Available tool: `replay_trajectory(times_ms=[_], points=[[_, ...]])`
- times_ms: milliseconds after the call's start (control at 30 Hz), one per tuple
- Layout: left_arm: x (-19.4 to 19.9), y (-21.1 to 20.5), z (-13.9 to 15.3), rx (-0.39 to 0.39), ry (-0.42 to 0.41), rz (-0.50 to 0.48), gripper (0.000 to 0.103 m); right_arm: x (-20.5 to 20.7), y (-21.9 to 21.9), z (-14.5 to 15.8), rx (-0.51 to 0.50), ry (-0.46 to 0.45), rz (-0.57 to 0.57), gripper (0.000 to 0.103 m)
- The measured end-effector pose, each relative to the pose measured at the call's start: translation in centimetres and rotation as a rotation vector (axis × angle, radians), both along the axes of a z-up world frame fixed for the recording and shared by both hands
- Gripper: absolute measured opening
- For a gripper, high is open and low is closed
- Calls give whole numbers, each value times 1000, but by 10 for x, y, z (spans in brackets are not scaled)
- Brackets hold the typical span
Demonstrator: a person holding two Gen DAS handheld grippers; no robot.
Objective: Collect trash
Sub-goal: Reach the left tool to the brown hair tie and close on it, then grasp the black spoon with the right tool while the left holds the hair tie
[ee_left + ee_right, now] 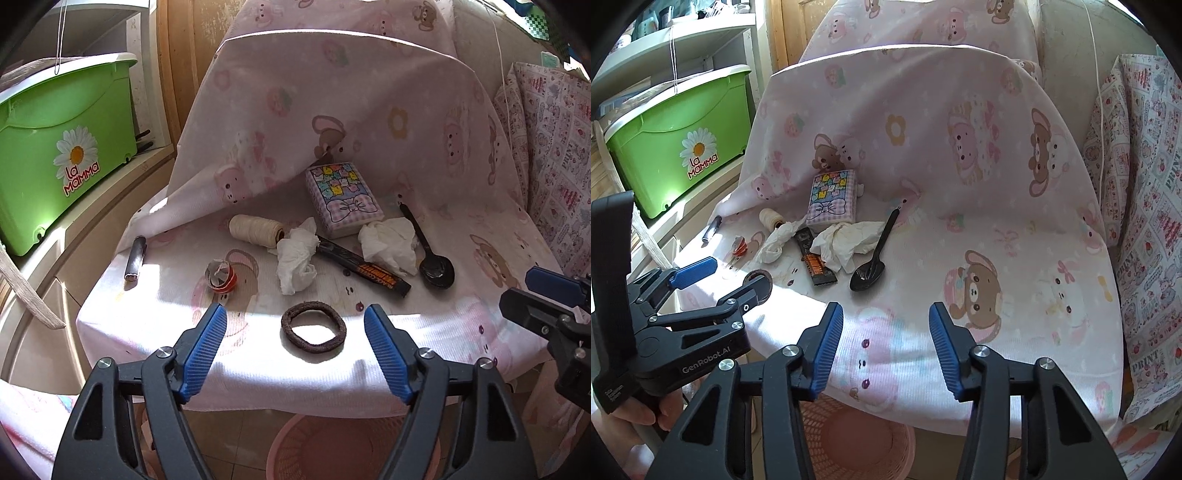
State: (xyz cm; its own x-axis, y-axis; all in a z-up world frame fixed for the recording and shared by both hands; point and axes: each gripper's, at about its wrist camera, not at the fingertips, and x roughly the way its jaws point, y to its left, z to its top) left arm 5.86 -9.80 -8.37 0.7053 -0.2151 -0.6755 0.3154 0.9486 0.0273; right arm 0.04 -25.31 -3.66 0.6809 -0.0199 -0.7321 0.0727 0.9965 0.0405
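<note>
On the pink bear-print cloth [369, 110] lie two crumpled white tissues [297, 258] [388, 245], a black snack wrapper [364, 266], a black plastic spoon [436, 269] and a torn red-and-white wrapper [221, 277]. The tissues [775, 243] [847, 238], wrapper [816, 264] and spoon [868, 275] also show in the right wrist view. My left gripper [295, 328] is open and empty, above the near edge around a brown hair tie [313, 328]. My right gripper [886, 325] is open and empty over bare cloth, right of the left gripper [713, 280].
A pink basket [849, 439] stands on the floor below the near edge. A patterned tissue pack [341, 197], a spool of twine [255, 229] and a small dark tube [136, 258] lie on the cloth. A green bin [62, 147] stands at left.
</note>
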Motion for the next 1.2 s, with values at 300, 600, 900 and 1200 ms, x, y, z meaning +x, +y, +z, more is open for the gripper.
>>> replay_trajectory(times_ms=[300, 600, 900, 1200], points=[[7, -1, -10, -21, 77, 21, 41, -2, -1, 0, -17, -9, -13, 48], [-4, -3, 0, -7, 33, -18, 7, -2, -2, 2, -24, -28, -28, 47], [-13, 28, 25, -82, -13, 32, 7, 8, 16, 4, -54, -123, 22, 48], [-15, 30, 21, -36, -35, 45, 7, 48, 6, -19, 14, -83, -15, 35]])
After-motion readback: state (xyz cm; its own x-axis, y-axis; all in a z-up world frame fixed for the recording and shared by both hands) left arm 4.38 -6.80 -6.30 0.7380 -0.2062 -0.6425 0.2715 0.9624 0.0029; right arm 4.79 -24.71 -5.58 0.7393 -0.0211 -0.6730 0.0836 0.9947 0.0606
